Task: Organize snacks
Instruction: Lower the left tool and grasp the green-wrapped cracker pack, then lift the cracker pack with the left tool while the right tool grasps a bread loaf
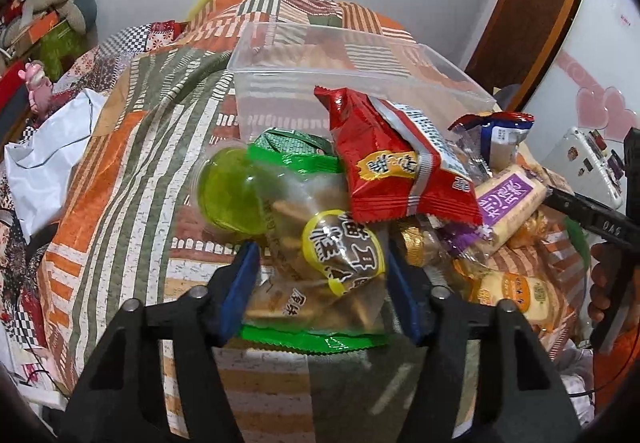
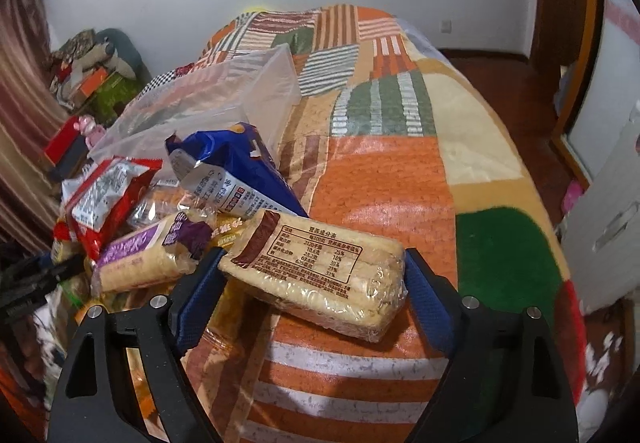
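A heap of snack packets lies on a patchwork bedspread (image 1: 132, 171), in front of a clear plastic box (image 1: 360, 83) that holds nothing. My left gripper (image 1: 320, 255) is shut on a clear biscuit packet (image 1: 320, 267) with green ends and a round yellow label. A green jelly cup (image 1: 228, 191) and a red packet (image 1: 392, 171) rest against it. My right gripper (image 2: 314, 255) is shut on a pale rice-cracker pack (image 2: 320, 275) lying slantwise, one end on each blue pad. To its left lie a purple-labelled cracker pack (image 2: 136, 259), a blue packet (image 2: 236, 171) and the red packet (image 2: 108, 195). The clear box (image 2: 240, 91) stands behind them.
A white plastic bag (image 1: 52, 147) lies at the bed's left edge, near a pink toy (image 1: 36, 83) and piled clutter (image 1: 48, 3). A white phone-like case (image 1: 584, 163) lies at the right. The bedspread (image 2: 380, 183) stretches bare to the right, then wooden floor (image 2: 500, 83) and a door.
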Available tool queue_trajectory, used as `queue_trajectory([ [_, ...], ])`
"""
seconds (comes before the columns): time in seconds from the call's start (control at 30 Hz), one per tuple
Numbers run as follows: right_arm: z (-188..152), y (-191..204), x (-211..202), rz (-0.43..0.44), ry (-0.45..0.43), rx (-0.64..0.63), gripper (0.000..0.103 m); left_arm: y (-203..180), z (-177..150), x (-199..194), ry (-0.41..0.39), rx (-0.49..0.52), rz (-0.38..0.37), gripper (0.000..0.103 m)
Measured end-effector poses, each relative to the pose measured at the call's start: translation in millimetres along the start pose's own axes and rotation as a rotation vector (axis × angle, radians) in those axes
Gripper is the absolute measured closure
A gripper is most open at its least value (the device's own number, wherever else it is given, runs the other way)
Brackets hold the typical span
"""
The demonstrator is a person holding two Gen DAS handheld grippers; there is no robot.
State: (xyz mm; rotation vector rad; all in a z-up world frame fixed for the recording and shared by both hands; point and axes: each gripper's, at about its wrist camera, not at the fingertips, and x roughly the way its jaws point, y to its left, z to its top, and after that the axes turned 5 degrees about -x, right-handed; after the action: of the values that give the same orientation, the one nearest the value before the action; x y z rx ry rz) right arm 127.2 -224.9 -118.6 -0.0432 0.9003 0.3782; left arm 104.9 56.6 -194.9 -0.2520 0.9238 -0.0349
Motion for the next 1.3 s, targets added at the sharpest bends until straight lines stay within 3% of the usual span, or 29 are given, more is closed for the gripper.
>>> queue_trajectory([
  [0.27,1.4,-2.7,-12.1,0.01,-0.042,0.003,0.02,-4.6,-2.7,-22.5,-0.036,0.015,0.006,0.056],
  [0.6,16.3,3.1,-39.9,-0.01,-0.145,-0.024,0.02,4.8,5.7,-66.0,-0.142,-0.009,0.031,0.057],
  [0.87,37.9,18.2,-52.5,0.025,-0.233,-0.059,0.02,2.8,30.1,-94.3,-0.25,0.007,0.031,0.056],
  [1.07,56.8,37.4,-49.0,0.064,-0.285,-0.095,0.02,0.0,52.3,-100.2,-0.31,0.019,0.012,0.057],
  [1.3,73.2,58.9,-38.7,0.101,-0.313,-0.137,0.02,-2.0,73.7,-92.3,-0.322,0.026,-0.003,0.057],
])
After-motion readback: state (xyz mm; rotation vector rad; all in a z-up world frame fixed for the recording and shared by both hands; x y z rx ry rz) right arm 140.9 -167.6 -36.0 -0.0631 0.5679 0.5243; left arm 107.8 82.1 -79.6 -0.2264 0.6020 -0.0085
